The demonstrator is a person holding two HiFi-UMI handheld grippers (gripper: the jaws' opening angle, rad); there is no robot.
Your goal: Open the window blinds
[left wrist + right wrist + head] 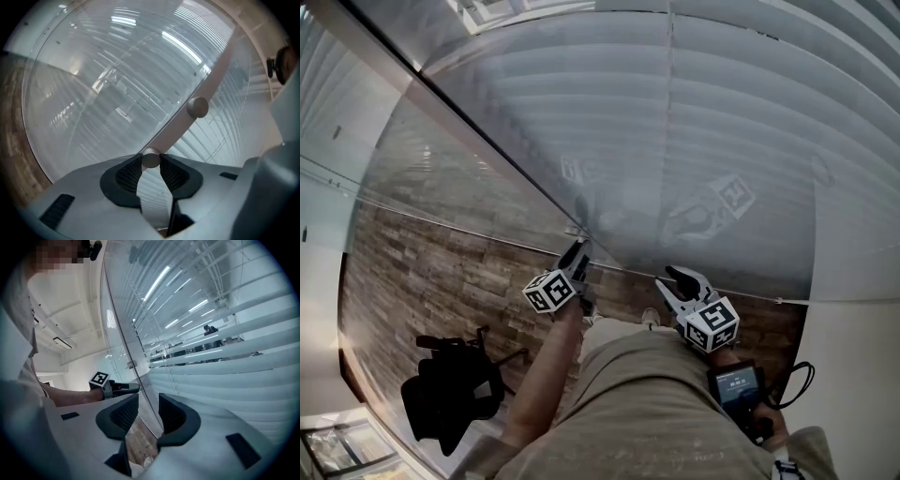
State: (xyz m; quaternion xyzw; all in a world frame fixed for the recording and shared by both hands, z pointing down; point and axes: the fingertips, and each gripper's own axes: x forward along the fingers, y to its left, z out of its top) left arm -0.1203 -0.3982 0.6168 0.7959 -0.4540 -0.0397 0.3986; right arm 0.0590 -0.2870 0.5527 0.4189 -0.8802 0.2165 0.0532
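White slatted blinds (pixel 694 131) hang behind a glass pane in front of me. In the right gripper view the blinds (pixel 234 362) show gaps between slats, with a lit room beyond. A small round metal knob (pixel 151 159) sits on the pale frame bar (pixel 211 84), with a second knob (pixel 197 107) farther up it. My left gripper (pixel 151 164) is shut on the nearer knob, both pads against its sides, and appears at the glass as the left gripper (pixel 578 255). My right gripper (pixel 143 414) stands open beside the pane, also seen as the right gripper (pixel 677 279), with nothing between its fingers.
A wood-look floor (pixel 422 281) lies below the pane. A black chair or piece of gear (pixel 450 389) stands at lower left. The right hand also holds a small screen device (pixel 738 386) with a cable. The person's bare forearm (pixel 65 394) reaches toward the glass.
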